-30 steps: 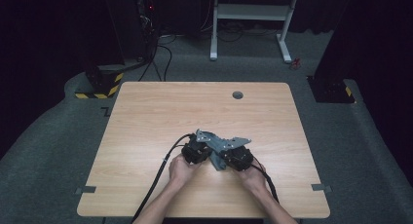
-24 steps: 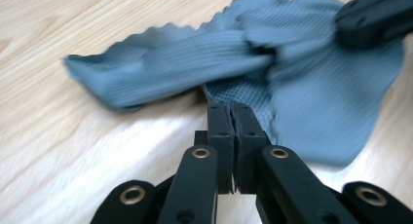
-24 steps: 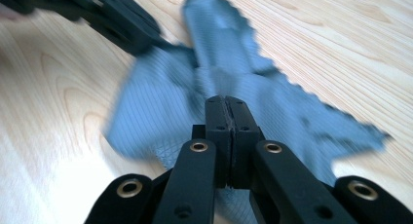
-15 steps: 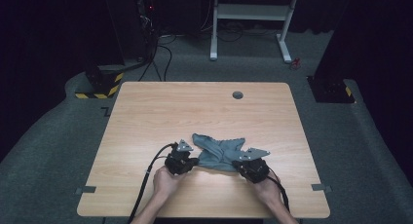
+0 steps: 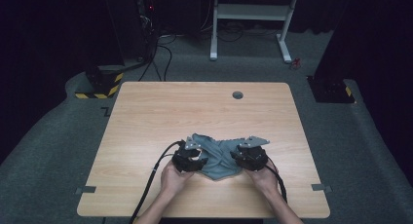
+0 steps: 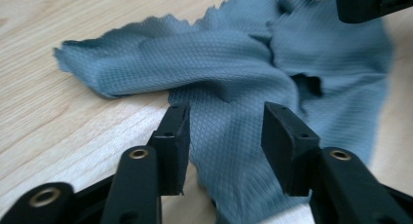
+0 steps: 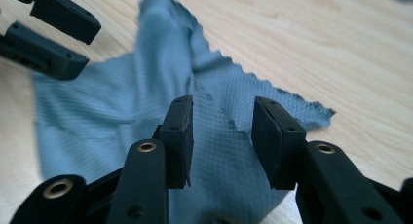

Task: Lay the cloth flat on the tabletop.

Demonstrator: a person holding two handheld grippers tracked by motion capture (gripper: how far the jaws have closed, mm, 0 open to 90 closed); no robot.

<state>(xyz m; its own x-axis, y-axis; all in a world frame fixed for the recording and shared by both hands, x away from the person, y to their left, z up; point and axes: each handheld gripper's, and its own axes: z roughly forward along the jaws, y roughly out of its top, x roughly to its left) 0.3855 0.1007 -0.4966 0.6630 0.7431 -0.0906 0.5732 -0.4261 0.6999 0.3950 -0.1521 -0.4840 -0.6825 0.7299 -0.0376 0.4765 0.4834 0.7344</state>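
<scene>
Cloth (image 5: 219, 156) of blue-grey, diamond-textured weave with pinked edges lies rumpled on the near middle of the wooden table (image 5: 195, 112), its long axis running left to right between the hands. It bears no readable writing. The left gripper (image 5: 191, 159) and right gripper (image 5: 249, 156) have just been opening; each stands with jaws parted over the cloth, pads off the fabric.

The high view looks forward and down from above the desk's (image 5: 146, 117) near edge, taking in the whole top. Each gripper view sits low and close, looking along its jaws; both share the blue-grey cloth (image 6: 229, 63) near that edge.
</scene>
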